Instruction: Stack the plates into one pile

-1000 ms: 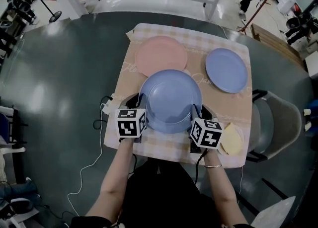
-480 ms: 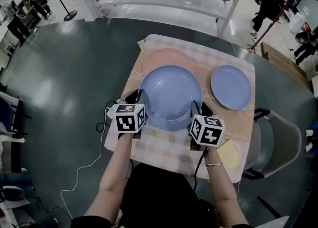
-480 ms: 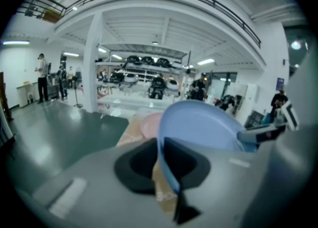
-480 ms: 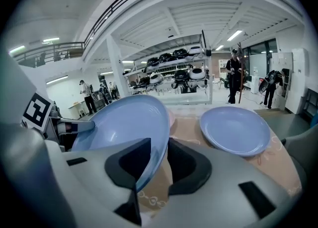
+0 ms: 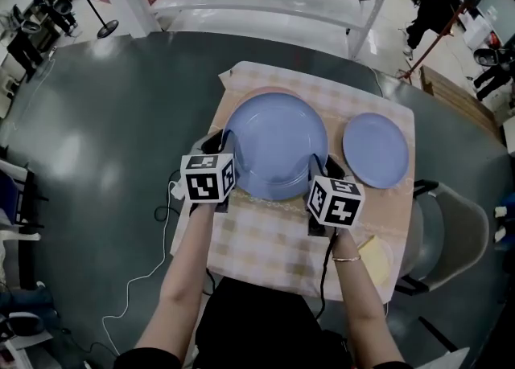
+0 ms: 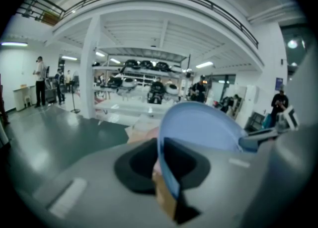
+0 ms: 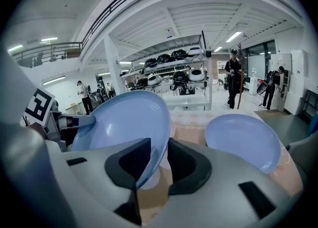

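Both tools are clamped on one large blue plate (image 5: 278,144): the left tool (image 5: 219,146) pinches its left rim and the right tool (image 5: 318,168) its right rim, and each gripper view shows the rim wedged between black pads. The plate is pale blue, round and glossy, with a shallow well and a raised lip. It spans the gap between the two tools, over a pink plate (image 6: 145,133). Only a sliver of the pink plate shows beyond the left tool's jaws, and I cannot tell whether the two touch. A smaller blue plate (image 5: 376,150) lies flat to the right of the right tool, apart from it. Behind that tool, a yellow plate (image 5: 378,255) is partly covered by the forearm. All sit on a checked cloth (image 5: 273,239) over the dark counter (image 5: 105,134). The only print I can make out is the black-and-white square markers on the tools' cubes.
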Available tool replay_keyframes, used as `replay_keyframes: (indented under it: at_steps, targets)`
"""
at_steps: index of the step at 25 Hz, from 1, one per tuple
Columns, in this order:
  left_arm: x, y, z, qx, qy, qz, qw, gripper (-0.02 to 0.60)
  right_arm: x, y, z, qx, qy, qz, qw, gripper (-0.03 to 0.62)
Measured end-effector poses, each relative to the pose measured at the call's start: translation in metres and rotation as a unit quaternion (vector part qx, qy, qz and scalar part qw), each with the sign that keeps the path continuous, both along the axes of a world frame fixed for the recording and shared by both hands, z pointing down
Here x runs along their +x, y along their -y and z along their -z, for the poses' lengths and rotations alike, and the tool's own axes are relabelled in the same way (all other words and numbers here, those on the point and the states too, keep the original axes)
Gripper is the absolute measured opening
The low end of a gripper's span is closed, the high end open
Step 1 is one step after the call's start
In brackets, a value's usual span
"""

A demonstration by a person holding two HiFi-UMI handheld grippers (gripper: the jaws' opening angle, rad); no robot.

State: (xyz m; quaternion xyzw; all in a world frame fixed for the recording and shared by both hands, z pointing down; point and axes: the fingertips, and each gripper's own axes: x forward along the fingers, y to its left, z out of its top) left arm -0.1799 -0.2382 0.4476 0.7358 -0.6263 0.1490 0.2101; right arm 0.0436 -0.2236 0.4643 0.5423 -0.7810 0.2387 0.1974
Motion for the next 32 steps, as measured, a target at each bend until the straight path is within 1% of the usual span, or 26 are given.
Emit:
replay_keyframes:
  at_steps: [7, 16, 27, 32]
  targets:
    - [-0.008, 0.049, -0.007, 0.006, -0.003, -0.01, 0.9999, 0.041, -0.009, 0.034, -0.017, -0.014, -0.009, -0.019, 1.0, 0.098]
    - [-0.013, 0.092, -0.031, -0.007, -0.016, -0.018, 0.9997, 0.041, -0.013, 0.077, -0.034, -0.02, -0.033, -0.032, 0.999, 0.1]
    - [-0.015, 0.115, -0.064, -0.022, -0.024, -0.026, 0.9991, 0.04, -0.014, 0.098, -0.064, -0.034, -0.067, -0.037, 0.996, 0.1]
    - [-0.015, 0.12, -0.075, -0.029, -0.025, -0.027, 0.9989, 0.041, -0.014, 0.104, -0.07, -0.032, -0.083, -0.035, 0.995, 0.101]
